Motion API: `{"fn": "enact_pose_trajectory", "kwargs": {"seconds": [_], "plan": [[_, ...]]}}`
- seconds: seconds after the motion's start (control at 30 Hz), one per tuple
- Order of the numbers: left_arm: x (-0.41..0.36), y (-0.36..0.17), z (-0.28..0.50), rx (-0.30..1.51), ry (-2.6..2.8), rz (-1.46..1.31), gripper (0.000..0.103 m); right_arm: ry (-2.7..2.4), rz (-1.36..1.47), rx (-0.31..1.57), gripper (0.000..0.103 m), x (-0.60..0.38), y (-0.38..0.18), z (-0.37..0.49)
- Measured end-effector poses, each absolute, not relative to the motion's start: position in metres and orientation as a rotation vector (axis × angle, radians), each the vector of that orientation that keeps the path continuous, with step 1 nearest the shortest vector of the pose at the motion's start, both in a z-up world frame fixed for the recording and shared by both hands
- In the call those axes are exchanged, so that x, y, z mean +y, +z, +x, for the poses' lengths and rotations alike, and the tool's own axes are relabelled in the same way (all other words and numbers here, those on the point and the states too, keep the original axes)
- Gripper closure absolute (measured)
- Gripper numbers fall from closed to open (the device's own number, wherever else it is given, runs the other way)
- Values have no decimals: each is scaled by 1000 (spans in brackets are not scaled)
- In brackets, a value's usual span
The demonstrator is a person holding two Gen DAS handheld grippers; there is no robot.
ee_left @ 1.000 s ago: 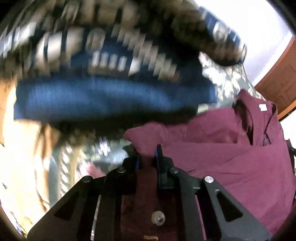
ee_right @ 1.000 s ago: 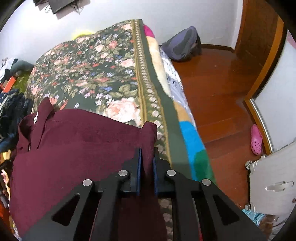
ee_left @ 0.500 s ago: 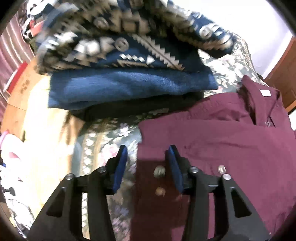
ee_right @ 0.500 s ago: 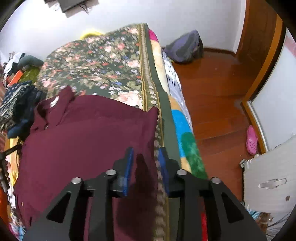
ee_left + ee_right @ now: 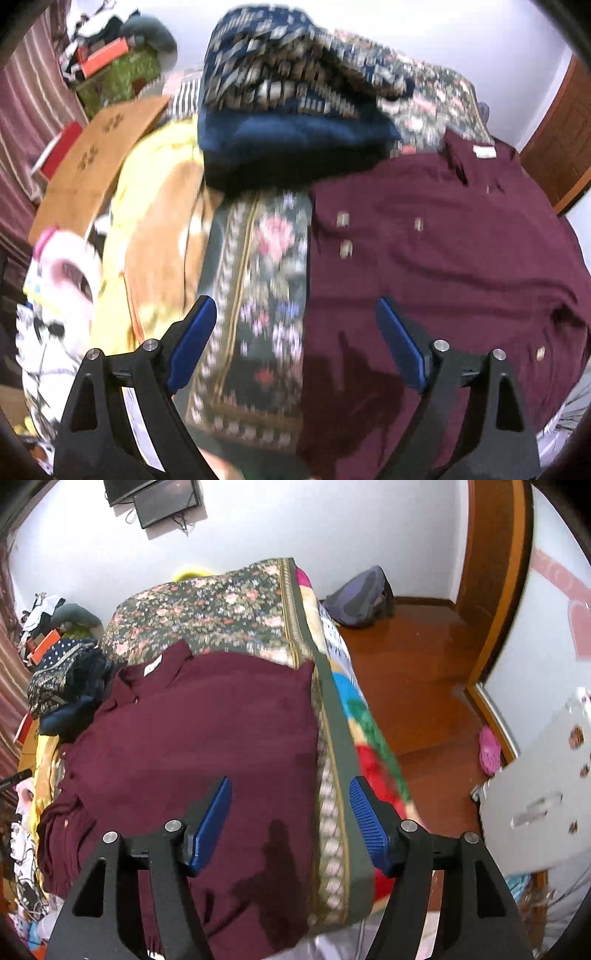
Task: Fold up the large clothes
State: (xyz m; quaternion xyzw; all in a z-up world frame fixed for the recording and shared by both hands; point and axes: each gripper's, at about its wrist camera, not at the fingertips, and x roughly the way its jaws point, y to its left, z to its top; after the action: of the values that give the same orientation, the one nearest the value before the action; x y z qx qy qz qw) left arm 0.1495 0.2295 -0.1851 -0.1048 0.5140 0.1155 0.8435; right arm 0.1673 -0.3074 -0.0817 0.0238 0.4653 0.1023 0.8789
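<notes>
Left wrist view: left gripper (image 5: 295,336) hangs above the bed, jaws wide apart and opening, nothing clamped; blue pads clear of the cloth. Maroon shirt (image 5: 443,258) lies flat on the floral bedspread (image 5: 266,258), collar and white label at the far end, small gold buttons on top. Just beyond the shirt's left edge sits a stack of folded clothes (image 5: 295,110), navy patterned piece on top. Yellow-brown blanket (image 5: 159,229) lies left of the bedspread. Right wrist view: right gripper (image 5: 290,819) over the shirt's right edge, jaws apart and opening, holding nothing. Maroon shirt (image 5: 207,746) spread across the floral bedspread (image 5: 221,605); the folded stack (image 5: 62,679) sits beside its collar. Wooden floor (image 5: 424,672) right of the bed, grey bag (image 5: 362,598) by the wall.
</notes>
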Motion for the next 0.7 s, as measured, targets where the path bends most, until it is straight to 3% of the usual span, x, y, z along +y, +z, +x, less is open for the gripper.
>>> {"fn": "enact_pose_trajectory", "kwargs": {"seconds": [0.4,0.7], "plan": [[216,-239,83,1201,157,-436,15,165,130,1106,41,-313,-122,133],[215,-277,76,1252,51,-651,17,202,302,1156,41,-302,-144,116]]}}
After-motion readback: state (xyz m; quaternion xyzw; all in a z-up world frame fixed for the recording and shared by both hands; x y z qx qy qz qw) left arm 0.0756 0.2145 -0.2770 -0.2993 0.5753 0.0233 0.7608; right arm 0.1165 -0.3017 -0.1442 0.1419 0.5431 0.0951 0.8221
